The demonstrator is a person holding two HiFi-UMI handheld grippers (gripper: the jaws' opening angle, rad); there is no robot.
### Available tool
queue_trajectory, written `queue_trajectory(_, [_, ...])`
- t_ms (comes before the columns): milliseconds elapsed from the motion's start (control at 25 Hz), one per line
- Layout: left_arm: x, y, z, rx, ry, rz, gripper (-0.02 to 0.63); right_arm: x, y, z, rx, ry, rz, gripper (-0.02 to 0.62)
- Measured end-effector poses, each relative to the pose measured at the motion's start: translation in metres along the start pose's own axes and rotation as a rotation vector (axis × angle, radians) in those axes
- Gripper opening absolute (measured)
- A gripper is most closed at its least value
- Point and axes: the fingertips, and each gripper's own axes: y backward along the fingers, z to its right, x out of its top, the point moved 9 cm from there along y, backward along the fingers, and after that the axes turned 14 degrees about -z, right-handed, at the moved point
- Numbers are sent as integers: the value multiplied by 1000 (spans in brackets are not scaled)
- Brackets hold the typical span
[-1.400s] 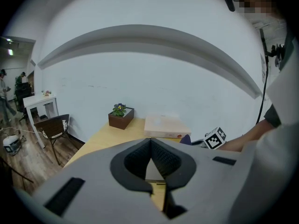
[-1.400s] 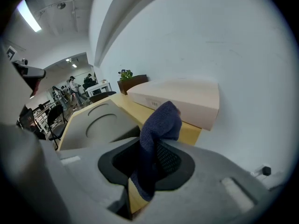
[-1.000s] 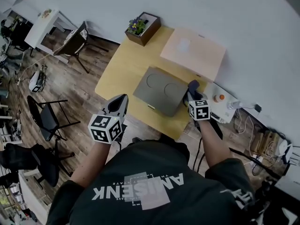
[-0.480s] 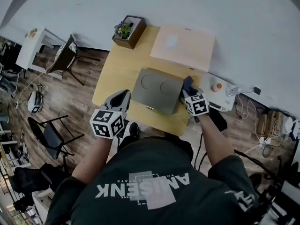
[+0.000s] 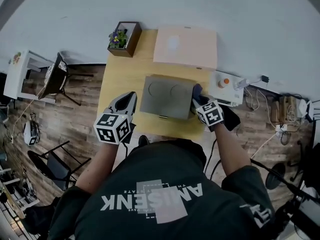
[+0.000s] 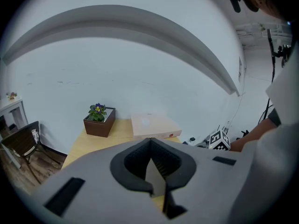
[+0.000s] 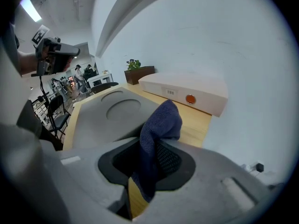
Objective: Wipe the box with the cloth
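Blue cloth [image 7: 159, 125] (one), right tool [image 7: 152, 160], one grey box [image 5: 165, 96]

The room is lit brightly and evenly; soft light is spread over the wall [image 5: 240, 14] without glare. A ceiling lamp [image 7: 30, 8] is seen glowing in the right gripper view. Only faint shadows are cast beside the table [image 5: 120, 79]. Straight lines are bent strongly by the lenses, and corners are blacked out. The cloth [image 7: 159, 125] is rendered sharp; the near shells of the left gripper [image 6: 150, 144] and right gripper [image 7: 156, 147] are softly blurred.
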Motion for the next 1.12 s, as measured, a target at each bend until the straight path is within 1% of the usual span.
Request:
queue_trajectory(80, [1,-1,-6,-24,-4,1,2,-4,3,-6,-14,-12,-6,79])
queue_trajectory(240, [-2,0,-17,-70,-38,2,2,-14,9,-25,-54,-6,-9,79])
queue_trajectory(360, [-6,2,-23,-100,-64,-7,2,-22,12,-39,-59,-29,-15,78])
queue_trajectory(520, [-13,2,-32,-134,-45,-23,2,-32,16,-57,-72,-65,-27,78])
queue_trajectory(720, [-22,8,-39,-165,-69,-33,2,-47,19,-77,-96,-95,-42,78])
queue_trajectory(920, [-29,14,-42,-204,-95,-41,2,-61,23,-98,-128,-120,-30,78])
queue_trajectory(1000, [-32,17,-42,-205,-121,-43,2,-66,23,-103,-140,-125,-30,78])
queue_trajectory(1120, [-37,22,-40,-215,-188,-49,2,-67,26,-115,-145,-140,-36,78])
